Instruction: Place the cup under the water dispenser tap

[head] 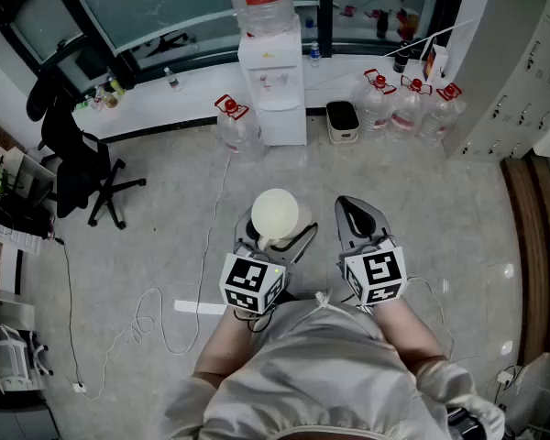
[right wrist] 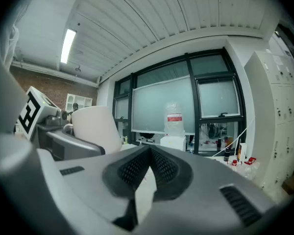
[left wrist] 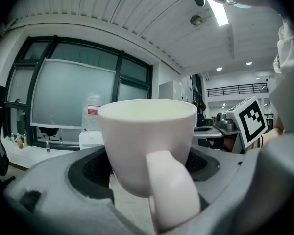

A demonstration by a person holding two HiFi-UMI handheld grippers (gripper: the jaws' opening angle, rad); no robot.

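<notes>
the left gripper (head: 275, 235), jaws wide, clasps the white cup (left wrist: 147, 141) upright; the water dispenser (head: 273, 99) stands straight ahead, well apart; the right gripper (head: 352, 207) is closed and empty.

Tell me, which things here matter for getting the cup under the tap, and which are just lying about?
In the job: white cup, left gripper clamped on it, water dispenser.
Lying about: office chair, spare water bottles, white floor cable, right gripper, shut and empty.

even indoor light, dark corners
ceiling tube (right wrist: 68, 45) glares in gripper views; heavy fisheye vignette at edges; cup (left wrist: 147, 146) handle soft up close; head view sharp.
</notes>
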